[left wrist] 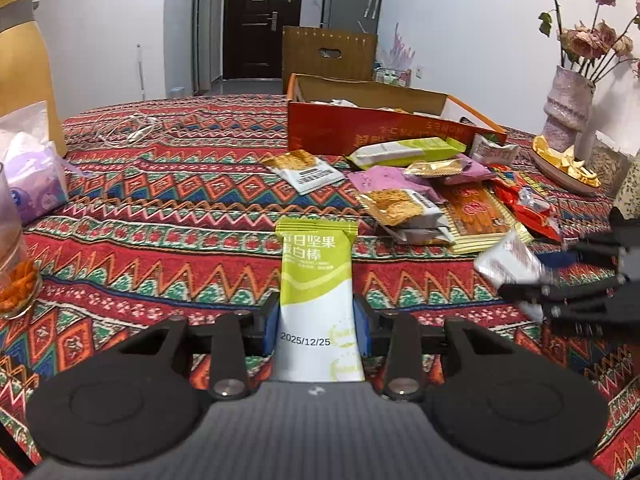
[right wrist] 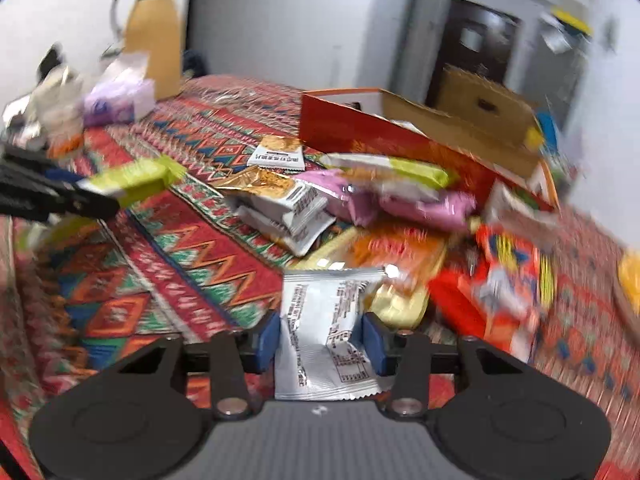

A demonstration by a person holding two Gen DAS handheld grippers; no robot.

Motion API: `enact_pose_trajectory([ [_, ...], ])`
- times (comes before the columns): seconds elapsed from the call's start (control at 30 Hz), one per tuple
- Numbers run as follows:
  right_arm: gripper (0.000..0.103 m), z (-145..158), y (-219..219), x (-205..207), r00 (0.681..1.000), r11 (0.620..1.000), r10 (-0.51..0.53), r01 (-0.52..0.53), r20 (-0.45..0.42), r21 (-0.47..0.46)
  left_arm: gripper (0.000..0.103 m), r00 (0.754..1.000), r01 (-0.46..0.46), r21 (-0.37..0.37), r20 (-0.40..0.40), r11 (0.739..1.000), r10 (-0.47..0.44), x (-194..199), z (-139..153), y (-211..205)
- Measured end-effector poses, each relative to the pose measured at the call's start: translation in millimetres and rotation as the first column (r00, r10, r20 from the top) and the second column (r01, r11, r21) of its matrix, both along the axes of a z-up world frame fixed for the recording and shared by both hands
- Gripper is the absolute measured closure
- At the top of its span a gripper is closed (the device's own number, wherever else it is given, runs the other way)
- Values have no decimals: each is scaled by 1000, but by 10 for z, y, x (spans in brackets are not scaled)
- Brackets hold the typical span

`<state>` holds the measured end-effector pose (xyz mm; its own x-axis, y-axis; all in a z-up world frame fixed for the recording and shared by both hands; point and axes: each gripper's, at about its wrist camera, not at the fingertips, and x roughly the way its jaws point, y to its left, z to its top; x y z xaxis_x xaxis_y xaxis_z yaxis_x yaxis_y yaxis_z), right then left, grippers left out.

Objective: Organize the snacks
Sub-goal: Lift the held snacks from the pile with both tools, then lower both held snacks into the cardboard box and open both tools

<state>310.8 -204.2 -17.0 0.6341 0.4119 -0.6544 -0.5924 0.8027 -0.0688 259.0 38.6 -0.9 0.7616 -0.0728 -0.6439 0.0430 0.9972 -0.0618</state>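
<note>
My left gripper (left wrist: 316, 320) is shut on a green-and-white nut bar packet (left wrist: 314, 272), which stands upright between the blue pads above the patterned tablecloth. In the right wrist view this gripper (right wrist: 86, 194) reaches in from the left with the same green packet (right wrist: 132, 178). My right gripper (right wrist: 320, 340) is shut on a white printed snack packet (right wrist: 320, 304), crumpled at the waist between its pads. The left wrist view shows it (left wrist: 532, 276) at the right edge with the blurred white packet (left wrist: 508, 268). A pile of mixed snack packets (left wrist: 420, 200) lies in front of an open orange box (left wrist: 332, 128).
A single packet (left wrist: 304, 170) lies apart, left of the pile. At the left are a yellow jug (left wrist: 24, 60), a tissue pack (left wrist: 32, 172) and a glass of orange snacks (left wrist: 16, 280). A flower vase (left wrist: 568, 108) and a plate (left wrist: 560, 164) stand at the right. A white cable (left wrist: 124, 130) lies farther back.
</note>
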Motion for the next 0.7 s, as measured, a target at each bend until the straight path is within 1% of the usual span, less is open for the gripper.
enact_pose_trajectory([
  [0.07,63,0,-21,-138,998,997,-54,56,-41,52,66,1000,15,2,9,1000,-15,-20,29,-39],
  [0.2,64,23,-92,-408,992,988,-108,115,-65,105,66,999,30,11,26,999,-30,-55,107,-69],
  [0.3,64,61,-182,-460,986,976,-147,157,-79,152,66,999,31,12,40,999,-32,-34,175,-53],
  [0.4,64,152,-243,-429,984,966,-165,175,-68,189,66,998,28,-3,55,1000,-28,79,278,-19],
  [0.5,64,331,-264,-243,987,956,-156,161,-39,244,66,995,48,-53,88,997,-43,322,464,30],
  [0.53,64,389,-256,-149,988,954,-151,153,-27,258,66,992,58,-61,117,996,-50,459,557,37],
  [0.6,64,566,-234,122,989,946,-149,139,10,292,66,985,64,-65,166,996,-53,720,696,42],
  [0.63,64,640,-217,249,989,943,-147,132,27,307,66,982,60,-67,182,996,-47,918,772,43],
  [0.7,64,792,-170,587,988,929,-146,121,46,349,66,980,64,-75,194,995,-48,1269,860,28],
])
